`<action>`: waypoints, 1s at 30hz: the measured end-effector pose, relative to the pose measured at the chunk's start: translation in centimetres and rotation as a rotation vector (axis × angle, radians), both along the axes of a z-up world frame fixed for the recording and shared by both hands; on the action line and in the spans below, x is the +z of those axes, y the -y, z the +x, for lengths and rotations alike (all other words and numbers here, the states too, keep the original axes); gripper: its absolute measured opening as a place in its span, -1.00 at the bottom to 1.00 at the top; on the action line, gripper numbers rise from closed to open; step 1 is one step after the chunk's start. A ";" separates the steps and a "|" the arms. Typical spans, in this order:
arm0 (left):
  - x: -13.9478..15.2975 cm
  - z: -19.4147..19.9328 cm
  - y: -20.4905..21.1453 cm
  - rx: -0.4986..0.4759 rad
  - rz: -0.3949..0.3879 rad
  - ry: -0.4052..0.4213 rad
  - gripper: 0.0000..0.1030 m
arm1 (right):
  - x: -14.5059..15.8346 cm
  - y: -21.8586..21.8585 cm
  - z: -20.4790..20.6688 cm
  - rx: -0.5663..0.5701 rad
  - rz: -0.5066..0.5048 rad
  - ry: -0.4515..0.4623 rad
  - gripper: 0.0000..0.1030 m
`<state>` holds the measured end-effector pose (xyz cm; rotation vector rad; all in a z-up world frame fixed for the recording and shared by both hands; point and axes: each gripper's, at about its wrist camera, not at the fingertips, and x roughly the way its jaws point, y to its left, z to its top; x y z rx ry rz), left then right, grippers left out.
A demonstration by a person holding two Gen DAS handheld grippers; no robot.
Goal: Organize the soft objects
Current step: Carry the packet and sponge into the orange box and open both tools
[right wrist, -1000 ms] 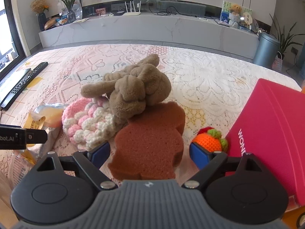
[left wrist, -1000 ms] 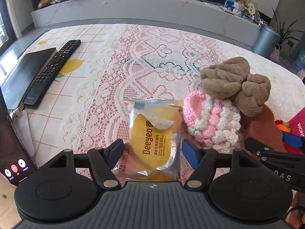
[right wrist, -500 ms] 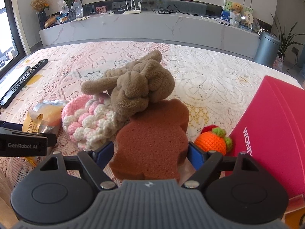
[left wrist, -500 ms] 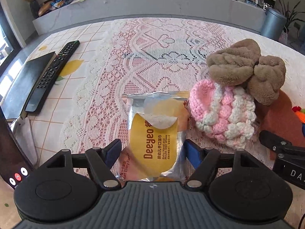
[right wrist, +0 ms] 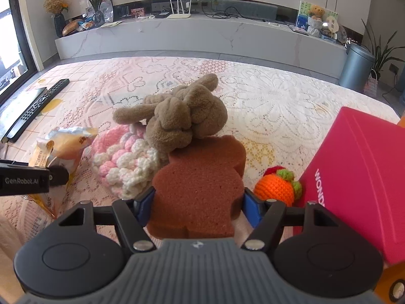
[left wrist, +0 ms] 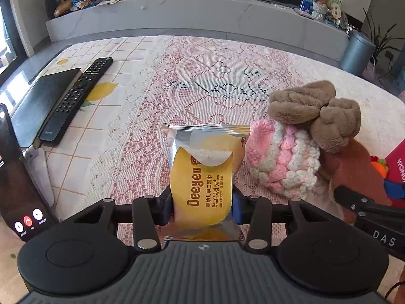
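On the lace-covered tabletop, the left gripper is clamping its fingers on a yellow-and-silver pack of wet wipes, pressing in on both side edges of the pack near its lower end. The pack is pointing away from the camera, its far sealed end lying just beside a pink-and-white crocheted piece. A brown plush toy is resting partly on top of that crocheted piece and partly on the brown sponge behind it.

Over in the right wrist view, the right gripper is closing its blue fingers against the two sides of the brown sponge, so the sponge is sitting squeezed between them. The plush toy is leaning on the far end of the sponge, and the crocheted piece is touching the sponge's left edge. An orange crocheted fruit is sitting just to the right of the sponge, next to a magenta box. A black remote control is lying well apart on the left side of the tabletop, beside a dark flat device, and a phone is standing at the left edge.
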<state>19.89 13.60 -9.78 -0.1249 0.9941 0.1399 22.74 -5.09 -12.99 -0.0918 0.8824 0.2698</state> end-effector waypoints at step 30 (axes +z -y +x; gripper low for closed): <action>9.7 -10.3 8.7 -0.117 -0.151 0.158 -0.02 | 10.5 9.4 -12.0 -0.020 0.111 0.152 0.35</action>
